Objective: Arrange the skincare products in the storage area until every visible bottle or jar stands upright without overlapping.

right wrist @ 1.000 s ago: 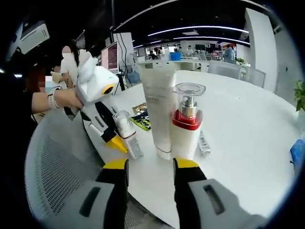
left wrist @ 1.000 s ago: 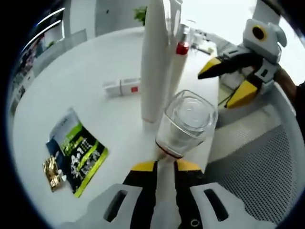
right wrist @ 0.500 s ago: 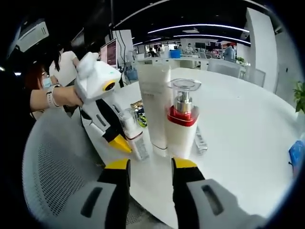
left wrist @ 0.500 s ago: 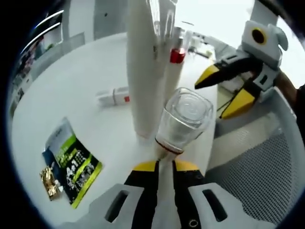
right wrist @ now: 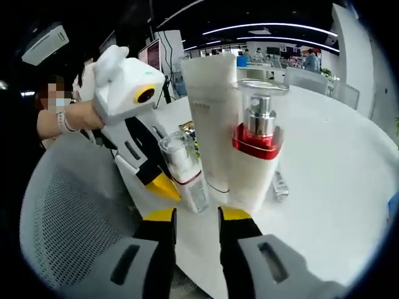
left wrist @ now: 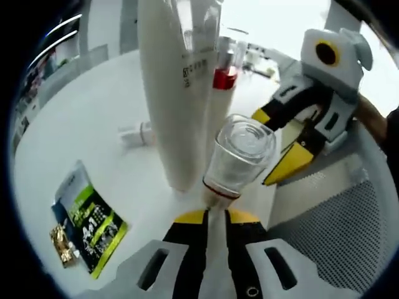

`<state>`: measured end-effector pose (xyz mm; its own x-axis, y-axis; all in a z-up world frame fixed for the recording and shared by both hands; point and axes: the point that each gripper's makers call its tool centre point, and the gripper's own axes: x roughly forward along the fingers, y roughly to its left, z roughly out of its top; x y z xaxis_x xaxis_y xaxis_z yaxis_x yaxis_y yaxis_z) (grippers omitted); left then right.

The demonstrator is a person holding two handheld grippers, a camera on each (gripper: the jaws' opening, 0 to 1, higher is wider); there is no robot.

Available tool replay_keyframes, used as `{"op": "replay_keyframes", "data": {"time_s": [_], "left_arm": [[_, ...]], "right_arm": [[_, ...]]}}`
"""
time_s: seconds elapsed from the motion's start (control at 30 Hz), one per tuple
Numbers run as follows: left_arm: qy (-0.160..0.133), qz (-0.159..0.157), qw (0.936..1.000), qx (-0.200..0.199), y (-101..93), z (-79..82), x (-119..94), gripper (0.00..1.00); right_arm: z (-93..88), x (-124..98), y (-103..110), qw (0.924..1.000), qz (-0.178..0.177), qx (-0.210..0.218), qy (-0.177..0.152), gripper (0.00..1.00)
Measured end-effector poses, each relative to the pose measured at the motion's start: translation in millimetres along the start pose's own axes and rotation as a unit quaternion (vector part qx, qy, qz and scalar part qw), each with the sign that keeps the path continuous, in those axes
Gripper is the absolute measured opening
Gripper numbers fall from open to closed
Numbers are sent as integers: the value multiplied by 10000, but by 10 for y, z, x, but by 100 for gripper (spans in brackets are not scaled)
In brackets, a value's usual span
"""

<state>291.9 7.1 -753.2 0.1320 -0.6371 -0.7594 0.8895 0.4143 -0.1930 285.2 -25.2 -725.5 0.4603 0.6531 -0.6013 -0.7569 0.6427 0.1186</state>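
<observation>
— What has the left gripper [left wrist: 209,216] got?
— Its jaws are clamped on a small clear-capped bottle [left wrist: 240,159], tilted, its foot on the white table [left wrist: 81,128].
— And the right gripper [right wrist: 196,214]?
— Jaws parted, holding nothing, the red-collared pump bottle [right wrist: 255,165] at twelve o'clock.
— Beyond?
— A tall white tube [right wrist: 209,131] stands upright at eleven o'clock, beside the pump; a green sachet [left wrist: 93,221] lies at nine in the left gripper view.

Right hand-held gripper [right wrist: 194,213] closer to pump bottle [right wrist: 257,163] (jaws seemingly narrower); tall tube [right wrist: 211,118] nearer.
</observation>
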Motion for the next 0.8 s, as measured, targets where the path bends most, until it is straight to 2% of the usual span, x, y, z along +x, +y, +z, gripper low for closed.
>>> {"op": "replay_keyframes", "data": {"time_s": [0.23, 0.8], "left_arm": [[-40, -1, 10000, 12, -13, 44, 16, 6], [-56, -33, 9999, 95, -31, 112, 68, 6]], "right_arm": [[-17, 106, 35, 9999, 83, -35, 94, 24], [-53, 162, -56, 9996, 47, -121, 260, 14]]}}
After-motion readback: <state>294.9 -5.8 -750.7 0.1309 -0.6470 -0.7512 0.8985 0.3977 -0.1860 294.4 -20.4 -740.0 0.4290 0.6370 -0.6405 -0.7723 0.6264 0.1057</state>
